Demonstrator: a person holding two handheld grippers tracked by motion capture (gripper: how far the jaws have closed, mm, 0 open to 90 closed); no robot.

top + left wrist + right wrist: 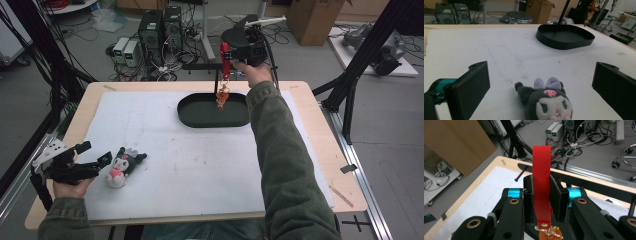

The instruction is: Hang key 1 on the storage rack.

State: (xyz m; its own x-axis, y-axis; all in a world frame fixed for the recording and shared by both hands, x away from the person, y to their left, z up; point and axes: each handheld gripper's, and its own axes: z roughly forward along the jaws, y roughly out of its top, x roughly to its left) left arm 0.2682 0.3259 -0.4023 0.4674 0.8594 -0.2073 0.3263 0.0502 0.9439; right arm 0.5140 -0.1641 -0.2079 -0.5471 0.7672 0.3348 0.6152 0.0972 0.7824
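White mat (200,160) bears black tray (200,119); orange charm (221,98) hangs above

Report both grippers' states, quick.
Left gripper: open, fingers either side of the plush toy, not gripping it.
Right gripper: closed on the red strap, charm hanging over the black tray.

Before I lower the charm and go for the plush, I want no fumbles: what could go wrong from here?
1. The right tongs pinch only the red strap; the orange charm dangles freely above the black tray and may swing past its rim when released.
2. The left tongs are open around the plush toy; closing on its soft, rounded head could squeeze it out.
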